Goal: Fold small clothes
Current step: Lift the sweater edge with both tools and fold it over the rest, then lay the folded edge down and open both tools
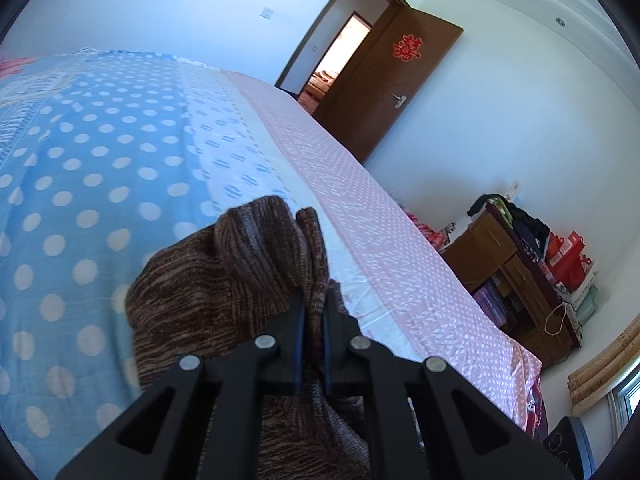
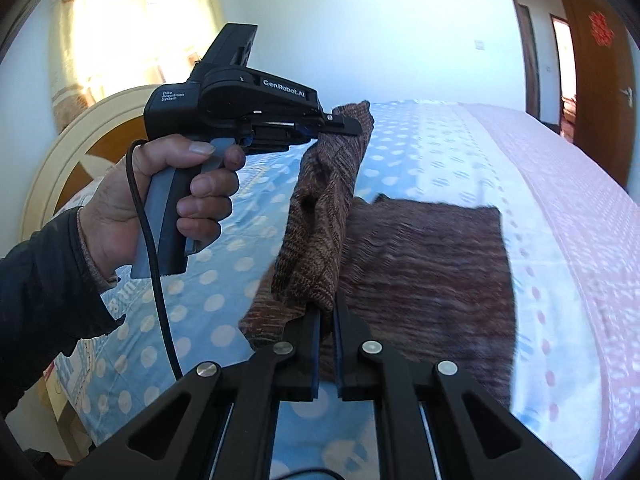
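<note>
We have both tools clamped on the brown knit garment (image 2: pixel 420 272). In the left wrist view, our left tool (image 1: pixel 314 300) sits at the lower centre of the frame with its jaws nearly together, a bunched ridge of the knit pinched between them and rising above the tips. In the right wrist view, our right tool (image 2: pixel 328 312) is likewise almost fully closed at the lower centre, gripping an edge of the same garment.

In that view the left tool appears again at the upper centre, held by our left hand (image 2: pixel 168 200) on its grey grip, with a dark sleeve (image 2: pixel 44 300) at the left edge. A raised band of knit runs between the two tools, lifted off the bed (image 2: pixel 580 240). The rest of the garment lies spread on the dotted blue and pink bedcover to the right of centre; it is blurred there, so we cannot tell how flat it lies.
</note>
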